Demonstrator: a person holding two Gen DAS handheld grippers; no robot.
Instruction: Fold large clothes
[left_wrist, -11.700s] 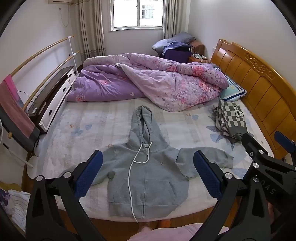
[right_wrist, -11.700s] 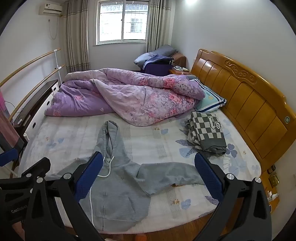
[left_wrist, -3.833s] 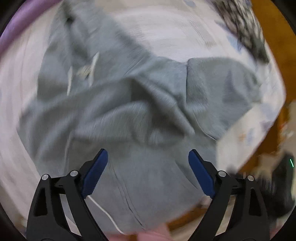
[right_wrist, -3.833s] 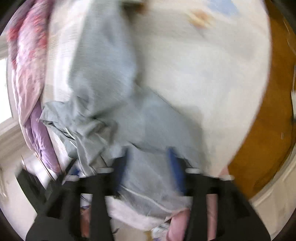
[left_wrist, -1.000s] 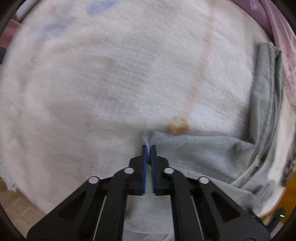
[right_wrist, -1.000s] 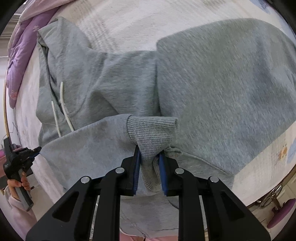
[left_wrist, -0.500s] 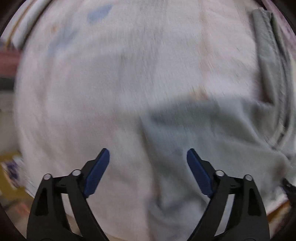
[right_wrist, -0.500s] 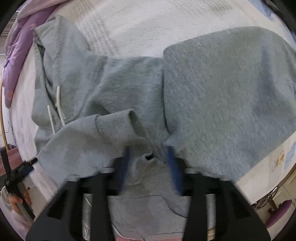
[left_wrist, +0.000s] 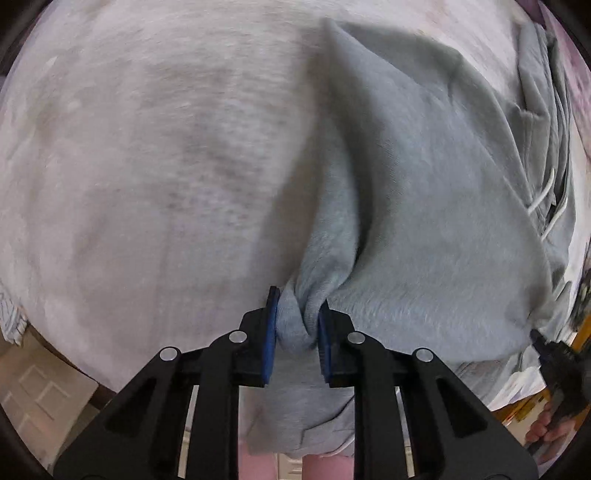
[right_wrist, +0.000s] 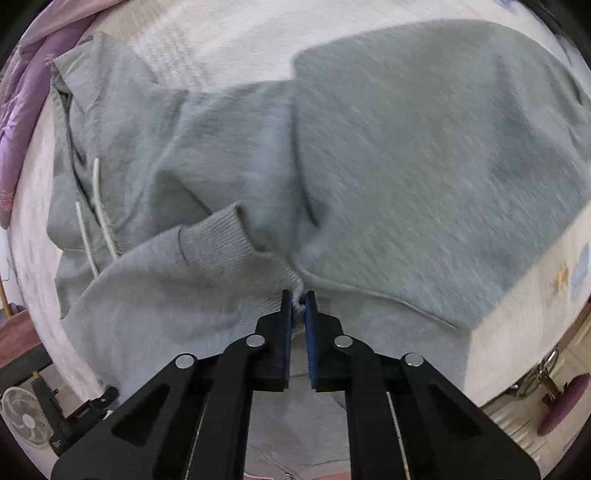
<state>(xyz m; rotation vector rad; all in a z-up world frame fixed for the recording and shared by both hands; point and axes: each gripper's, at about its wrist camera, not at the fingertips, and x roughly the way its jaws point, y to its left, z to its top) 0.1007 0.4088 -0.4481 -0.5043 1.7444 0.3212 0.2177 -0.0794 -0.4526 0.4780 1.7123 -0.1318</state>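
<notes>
A grey hoodie lies spread on the pale bed sheet, its white drawstrings at the right. My left gripper points down at its left edge; the jaws are closing, and their blue pads squeeze a bunched fold of the grey fabric. In the right wrist view the hoodie fills the frame, with a ribbed sleeve cuff folded across the body. My right gripper is shut on a small pinch of grey fabric just right of that cuff.
A purple quilt lies along the far left of the bed. A small white fan stands on the floor beyond the near left edge of the bed. A hand holding the other gripper shows at the lower right of the left wrist view.
My left gripper let go at the sheet, swung over onto the hoodie with jaws wide, and has closed on a fold. My right gripper released the cuff, opened, then shut beside it.
</notes>
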